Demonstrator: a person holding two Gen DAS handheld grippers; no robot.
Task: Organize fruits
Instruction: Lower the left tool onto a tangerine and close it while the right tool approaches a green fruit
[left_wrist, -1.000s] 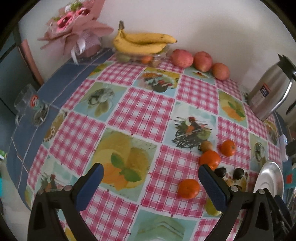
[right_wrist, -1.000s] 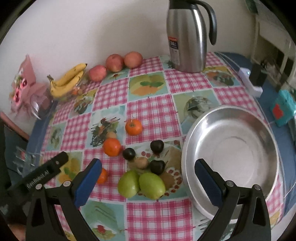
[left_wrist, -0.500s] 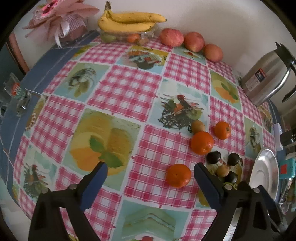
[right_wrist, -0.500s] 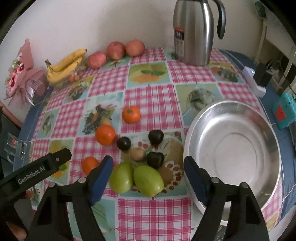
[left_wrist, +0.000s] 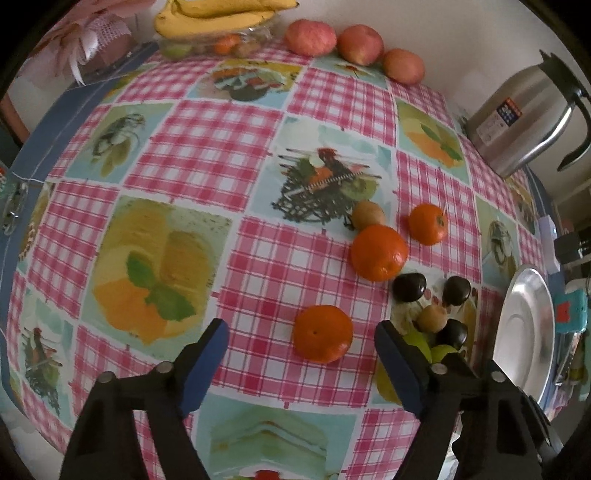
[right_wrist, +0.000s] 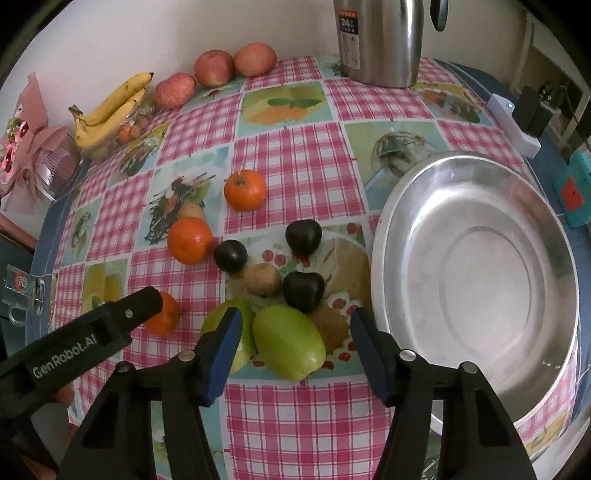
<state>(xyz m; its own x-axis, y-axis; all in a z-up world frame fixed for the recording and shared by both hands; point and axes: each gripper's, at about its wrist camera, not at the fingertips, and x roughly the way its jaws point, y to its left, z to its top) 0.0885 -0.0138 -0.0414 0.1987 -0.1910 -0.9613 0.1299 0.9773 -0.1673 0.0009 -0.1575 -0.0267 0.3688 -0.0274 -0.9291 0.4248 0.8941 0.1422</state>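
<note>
- Steel bowl (right_wrist: 476, 266) is sitting empty; no fruit is in it yet, so the sorting is, I judge, barely begun.
- You are closing the right gripper (right_wrist: 295, 332) around the green fruit (right_wrist: 288, 341) just left of the bowl, pads not yet touching.
- You are closing the left gripper (left_wrist: 301, 345) over the nearest orange (left_wrist: 322, 333), farther from the bowl, also ungripped.
- Plums, kiwis and other oranges are waiting between.

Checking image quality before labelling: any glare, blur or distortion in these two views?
Left wrist view: strong fisheye bulge bends the checked tablecloth, corners black, fruit sharp. Right wrist view: same curvature, soft glare on the steel basin and thermos jug; no motion blur.
</note>
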